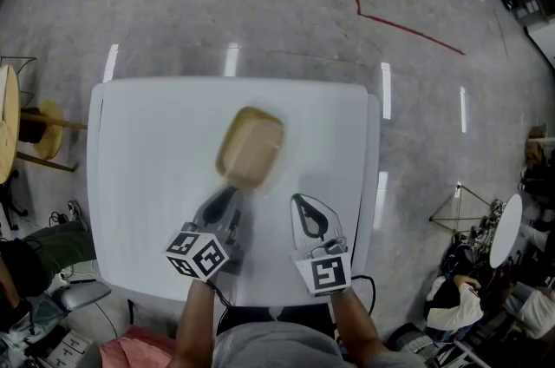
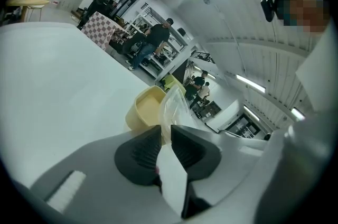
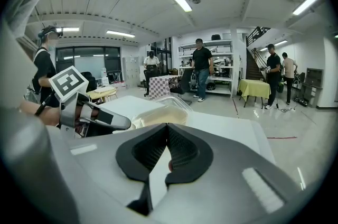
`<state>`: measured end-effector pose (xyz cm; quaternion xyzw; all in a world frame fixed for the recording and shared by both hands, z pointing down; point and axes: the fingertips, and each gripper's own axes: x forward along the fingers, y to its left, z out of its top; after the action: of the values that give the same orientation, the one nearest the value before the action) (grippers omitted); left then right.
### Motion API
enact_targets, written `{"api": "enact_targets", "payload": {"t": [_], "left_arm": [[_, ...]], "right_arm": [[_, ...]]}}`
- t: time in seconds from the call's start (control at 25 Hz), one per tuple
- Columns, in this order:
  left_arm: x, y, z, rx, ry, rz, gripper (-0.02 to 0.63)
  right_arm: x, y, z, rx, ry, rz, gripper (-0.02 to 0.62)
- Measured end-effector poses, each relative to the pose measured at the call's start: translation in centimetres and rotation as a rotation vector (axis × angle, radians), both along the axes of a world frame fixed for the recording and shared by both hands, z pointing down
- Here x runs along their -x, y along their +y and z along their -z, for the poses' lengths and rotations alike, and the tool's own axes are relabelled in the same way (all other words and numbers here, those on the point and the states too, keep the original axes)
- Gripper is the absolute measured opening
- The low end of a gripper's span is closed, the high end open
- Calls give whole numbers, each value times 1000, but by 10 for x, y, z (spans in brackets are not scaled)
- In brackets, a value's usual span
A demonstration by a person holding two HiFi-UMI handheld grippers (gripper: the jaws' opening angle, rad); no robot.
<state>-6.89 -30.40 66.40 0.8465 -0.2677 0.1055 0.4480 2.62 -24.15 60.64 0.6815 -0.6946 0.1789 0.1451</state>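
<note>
left claw (image 2: pixel 165 130): jaws closed on the thin edge of the clear lid (image 2: pixel 174 104). Only the plastic sheet sits between the pads.
right claw (image 3: pixel 167 128): jaws shut tip to tip, nothing between them. It hangs just right of the box's near end and doesn't touch it.
box (image 1: pixel 251 147): tan, shallow, rounded corners, flat on the white table (image 1: pixel 147 149). Both claws are at its near end.
lid: stands tilted up at the box's near end. The pale inside of the box shows past it. Can't tell if it's hinged to the box or loose.
blur: the head view is smeared around the box, so the gripper views are the better read.
step: looks like lid handling, with the lid pinched at its rim and lifted clear of the box mouth, and the box itself unheld.
next move calls for: a steady pinch, because thin plastic flexes and slips. The right claw would also have to open before it could brace the box wall, or the box may drag along with the lid.
</note>
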Motion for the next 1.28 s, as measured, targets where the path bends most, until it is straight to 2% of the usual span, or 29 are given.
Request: {"api": "enact_targets", "payload": {"t": [0.2,0.4,0.64,1.28], "left_arm": [[-5,8,10,-10,32,15,44],[-15,21,20,-24,31,12,41],[-21,41,43,-87,20,20,41],[-11,103,151,-400,-94,65,41]], "right_arm": [[-5,12,6,-9,2,-5,5],[-15,29,15,-17,-5,-22,3],[-28,55,31,-41,4,-26,4],[-36,101,113,-180,27,34,3]]}}
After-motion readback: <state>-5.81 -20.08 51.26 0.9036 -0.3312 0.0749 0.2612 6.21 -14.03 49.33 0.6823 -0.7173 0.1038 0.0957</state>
